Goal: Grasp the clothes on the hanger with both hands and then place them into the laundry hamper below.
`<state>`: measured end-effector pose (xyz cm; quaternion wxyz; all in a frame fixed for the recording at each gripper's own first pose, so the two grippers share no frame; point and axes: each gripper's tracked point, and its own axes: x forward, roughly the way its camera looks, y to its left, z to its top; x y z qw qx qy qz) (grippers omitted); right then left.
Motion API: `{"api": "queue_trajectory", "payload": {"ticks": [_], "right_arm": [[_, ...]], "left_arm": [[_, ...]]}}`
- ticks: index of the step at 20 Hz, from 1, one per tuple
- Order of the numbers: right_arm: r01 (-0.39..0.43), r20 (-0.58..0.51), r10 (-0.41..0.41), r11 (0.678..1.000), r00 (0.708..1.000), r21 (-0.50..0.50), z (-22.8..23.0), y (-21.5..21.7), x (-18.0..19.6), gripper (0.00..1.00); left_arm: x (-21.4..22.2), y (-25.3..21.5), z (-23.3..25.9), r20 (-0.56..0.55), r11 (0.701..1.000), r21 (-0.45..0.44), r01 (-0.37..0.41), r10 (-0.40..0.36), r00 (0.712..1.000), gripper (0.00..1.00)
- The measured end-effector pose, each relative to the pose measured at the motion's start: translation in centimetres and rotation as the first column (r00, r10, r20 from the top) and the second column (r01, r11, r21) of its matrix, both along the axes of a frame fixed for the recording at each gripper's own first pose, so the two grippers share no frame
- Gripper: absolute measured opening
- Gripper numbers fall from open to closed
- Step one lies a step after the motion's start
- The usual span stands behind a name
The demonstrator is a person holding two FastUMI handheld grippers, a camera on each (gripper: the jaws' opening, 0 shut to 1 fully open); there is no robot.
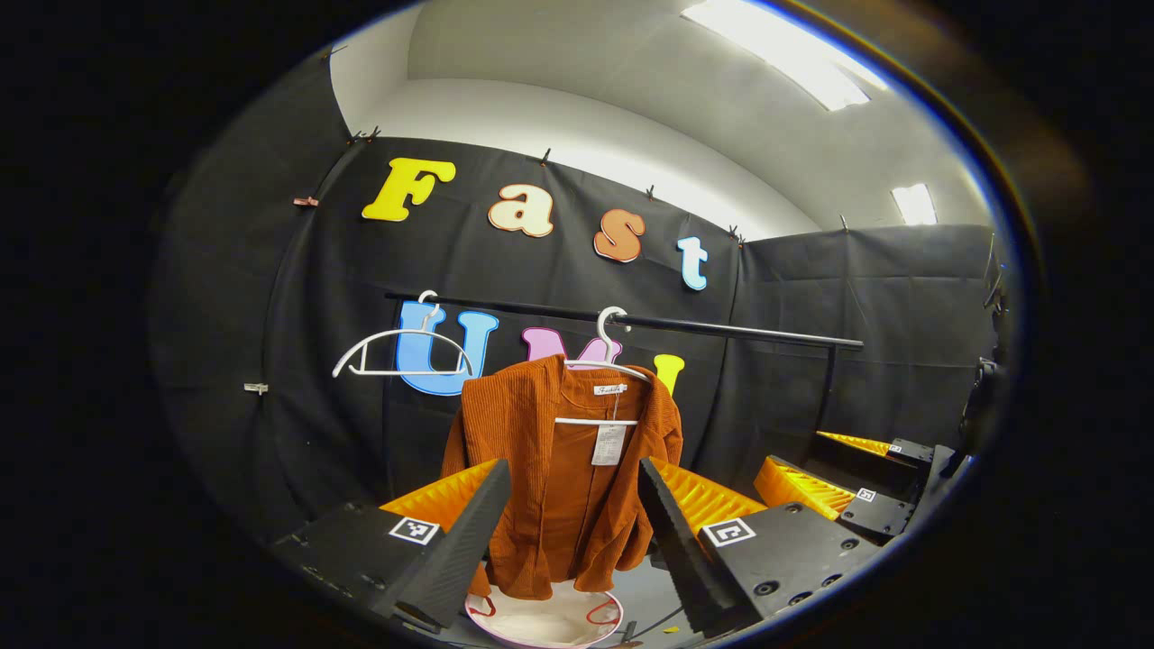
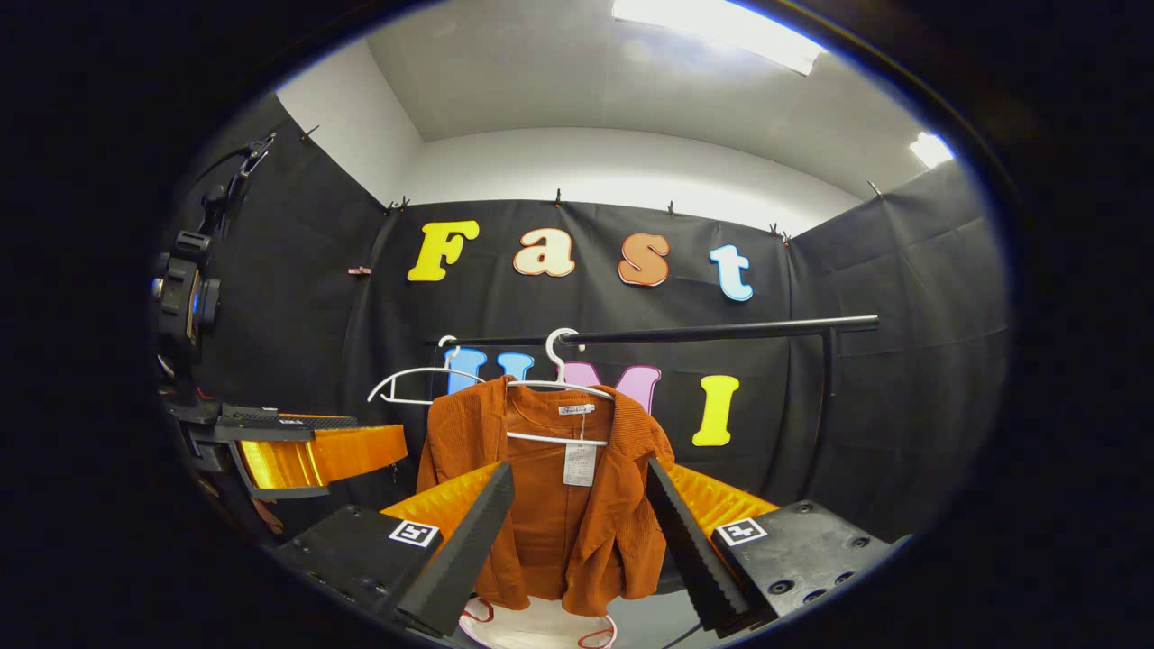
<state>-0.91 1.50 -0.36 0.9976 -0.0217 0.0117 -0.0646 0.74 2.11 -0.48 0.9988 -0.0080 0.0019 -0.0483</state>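
A rust-orange corduroy jacket (image 1: 563,478) hangs on a white hanger (image 1: 606,361) from a black horizontal rail (image 1: 721,329) that runs in front of the booth's black cloth wall. A paper tag (image 1: 609,444) dangles from the jacket's collar, down the open front. Just left of the jacket on the same rail hangs a second white hanger (image 1: 401,351), bare. Directly below the jacket's hem sits the laundry hamper (image 1: 545,622), a pale round basket with a pink rim and red handle loops; the hem reaches down to the hamper's rim. In the left gripper view, the left gripper (image 1: 568,541) points at the jacket with its fingers (image 1: 464,541) spread wide, one on each side of the jacket's lower half, holding nothing. In the right gripper view, the right gripper (image 2: 572,550) faces the jacket in the same way, its fingers (image 2: 469,541) wide apart and empty, framing the jacket without touching it. The left gripper also appears in that view to the left of the jacket, near it but clearly apart from it.
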Motion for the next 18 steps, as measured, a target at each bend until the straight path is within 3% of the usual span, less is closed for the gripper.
{"api": "queue_trajectory", "payload": {"ticks": [5,10,18], "right_arm": [[0.041,-0.010,-0.041,0.999,0.999,-0.016,-0.7,0.4,0.4,0.95],[0.056,-0.024,-0.056,0.998,0.998,-0.039,-2.8,-1.5,4.4,0.95],[-0.090,-0.107,0.092,0.996,0.990,0.021,-10.3,-4.2,15.8,0.95]], "left_arm": [[1.1,1.0,-0.7,-0.018,1.000,0.004,0.031,-0.031,0.999,0.90],[5.0,0.9,-2.1,-0.030,0.999,0.014,0.030,-0.030,0.999,0.91],[15.4,1.2,-6.7,-0.055,0.992,0.058,-0.108,0.111,0.992,0.91]]}}
